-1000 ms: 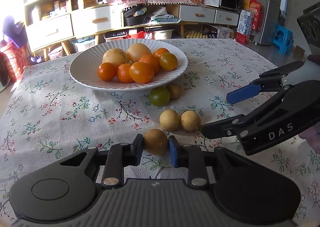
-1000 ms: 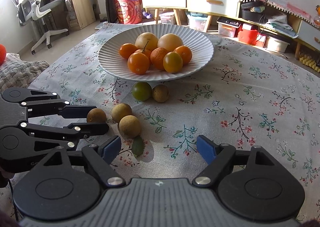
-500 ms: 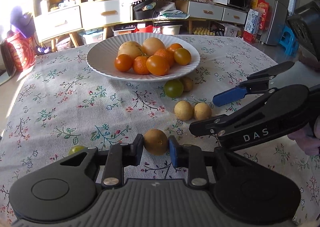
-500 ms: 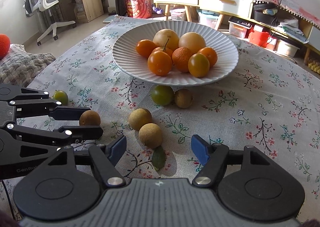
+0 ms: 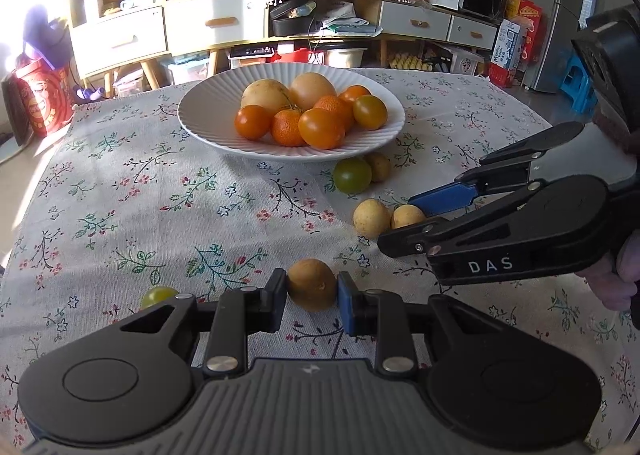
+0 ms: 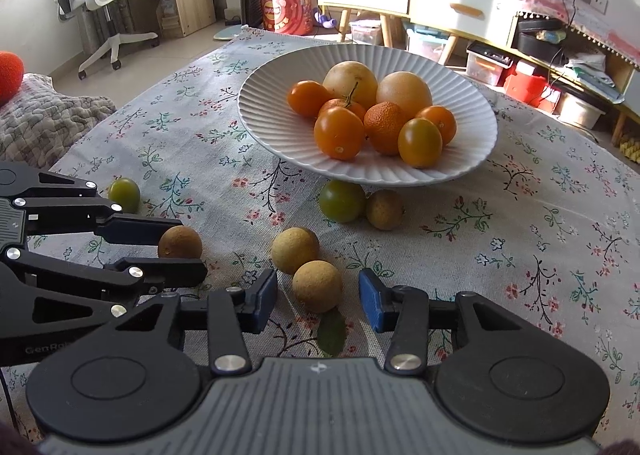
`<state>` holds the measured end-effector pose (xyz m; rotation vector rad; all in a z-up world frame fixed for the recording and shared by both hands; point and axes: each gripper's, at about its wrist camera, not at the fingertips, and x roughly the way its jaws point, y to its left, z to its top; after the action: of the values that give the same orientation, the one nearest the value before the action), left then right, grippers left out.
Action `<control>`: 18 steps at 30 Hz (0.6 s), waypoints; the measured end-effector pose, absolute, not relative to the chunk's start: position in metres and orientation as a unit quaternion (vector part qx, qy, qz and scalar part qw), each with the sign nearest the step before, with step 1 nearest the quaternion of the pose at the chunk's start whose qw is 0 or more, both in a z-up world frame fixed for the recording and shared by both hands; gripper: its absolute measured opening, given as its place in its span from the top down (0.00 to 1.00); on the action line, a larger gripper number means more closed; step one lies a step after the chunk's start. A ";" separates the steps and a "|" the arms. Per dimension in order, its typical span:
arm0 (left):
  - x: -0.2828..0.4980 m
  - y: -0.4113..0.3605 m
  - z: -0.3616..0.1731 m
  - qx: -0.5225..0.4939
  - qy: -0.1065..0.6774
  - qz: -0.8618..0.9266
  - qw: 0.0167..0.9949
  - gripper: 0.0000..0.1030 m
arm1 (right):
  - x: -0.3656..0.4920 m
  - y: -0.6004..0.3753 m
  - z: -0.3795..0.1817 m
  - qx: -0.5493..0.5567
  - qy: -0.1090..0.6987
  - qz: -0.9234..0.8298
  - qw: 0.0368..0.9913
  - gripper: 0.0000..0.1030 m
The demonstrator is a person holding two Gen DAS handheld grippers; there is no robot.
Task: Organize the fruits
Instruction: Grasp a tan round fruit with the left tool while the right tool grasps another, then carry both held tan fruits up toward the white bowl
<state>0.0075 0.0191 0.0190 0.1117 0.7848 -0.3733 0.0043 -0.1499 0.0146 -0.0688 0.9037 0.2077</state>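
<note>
Resting on the floral tablecloth (image 6: 540, 223), a tan longan (image 6: 317, 286) between the blue pads of the right gripper (image 6: 318, 305), a narrow gap showing on each side, so not yet pinched; jaws having just been closing in around it. Lying just under it toward six o'clock, a green leaf (image 6: 332, 331). Touching or nearly touching that longan at eleven o'clock, a second longan (image 6: 295, 249). Sitting clamped in the left gripper (image 5: 312, 297), a browner longan (image 5: 312, 289), both pads pressing its sides; whether lifted off the cloth or grazing it, hard to tell from either view. Peeking out at nine o'clock from the left gripper, a small green fruit (image 5: 158, 295), partly hidden behind the gripper body. Lying further out toward twelve o'clock, a green tomato-like fruit (image 6: 341, 201) and another longan (image 6: 384, 209), side by side and tucked against the near rim of the white ribbed plate (image 6: 272, 127). Filling the plate's middle, a heap of orange fruits (image 6: 339, 133) with two large pale yellow fruits (image 6: 404, 89) behind them.
</note>
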 end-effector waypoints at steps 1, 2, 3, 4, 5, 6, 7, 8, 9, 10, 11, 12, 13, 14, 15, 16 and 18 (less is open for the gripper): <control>0.008 0.019 0.019 0.054 0.380 -0.180 0.905 0.84 | 0.005 -0.150 0.015 -0.035 0.436 0.101 0.894 0.70; 0.008 0.019 0.019 0.053 0.381 -0.180 0.905 0.84 | 0.004 -0.150 0.015 -0.037 0.436 0.103 0.893 0.73; 0.008 0.019 0.019 0.051 0.381 -0.180 0.905 0.84 | 0.004 -0.150 0.015 -0.038 0.436 0.104 0.893 0.78; 0.008 0.020 0.019 0.050 0.382 -0.180 0.905 0.84 | 0.004 -0.149 0.015 -0.040 0.436 0.105 0.893 0.78; 0.009 0.020 0.020 0.048 0.382 -0.180 0.905 0.84 | 0.004 -0.149 0.015 -0.042 0.436 0.105 0.893 0.78; 0.009 0.020 0.020 0.047 0.382 -0.180 0.905 0.84 | 0.004 -0.148 0.015 -0.044 0.437 0.105 0.892 0.78; 0.009 0.020 0.021 0.045 0.382 -0.180 0.905 0.84 | 0.004 -0.148 0.016 -0.045 0.437 0.105 0.892 0.78; 0.010 0.021 0.022 0.044 0.381 -0.180 0.906 0.84 | 0.004 -0.148 0.016 -0.044 0.437 0.105 0.892 0.78; 0.010 0.021 0.023 0.043 0.381 -0.180 0.906 0.84 | 0.004 -0.149 0.017 -0.043 0.438 0.105 0.892 0.78; 0.010 0.020 0.023 0.041 0.380 -0.180 0.906 0.84 | 0.004 -0.149 0.017 -0.042 0.438 0.104 0.892 0.78; 0.011 0.020 0.024 0.040 0.379 -0.180 0.907 0.84 | 0.004 -0.149 0.018 -0.042 0.437 0.104 0.893 0.78; 0.011 0.020 0.026 0.038 0.378 -0.180 0.907 0.84 | 0.004 -0.149 0.019 -0.042 0.436 0.103 0.893 0.78; 0.011 0.020 0.027 0.036 0.377 -0.181 0.908 0.84 | 0.004 -0.150 0.021 -0.041 0.434 0.102 0.894 0.78; 0.011 0.020 0.028 0.035 0.376 -0.181 0.908 0.84 | 0.003 -0.151 0.023 -0.039 0.433 0.102 0.895 0.78; 0.012 0.020 0.031 0.034 0.373 -0.182 0.909 0.84 | 0.003 -0.151 0.025 -0.037 0.431 0.102 0.896 0.78; 0.012 0.020 0.032 0.033 0.371 -0.182 0.910 0.84 | 0.002 -0.152 0.027 -0.035 0.428 0.103 0.897 0.78; 0.013 0.019 0.036 0.029 0.366 -0.181 0.912 0.84 | 0.001 -0.152 0.032 -0.032 0.422 0.103 0.900 0.78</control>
<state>0.0134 0.0194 0.0361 0.0604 0.7552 -0.3737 0.0005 -0.1521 0.0317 -0.0670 0.8739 0.2136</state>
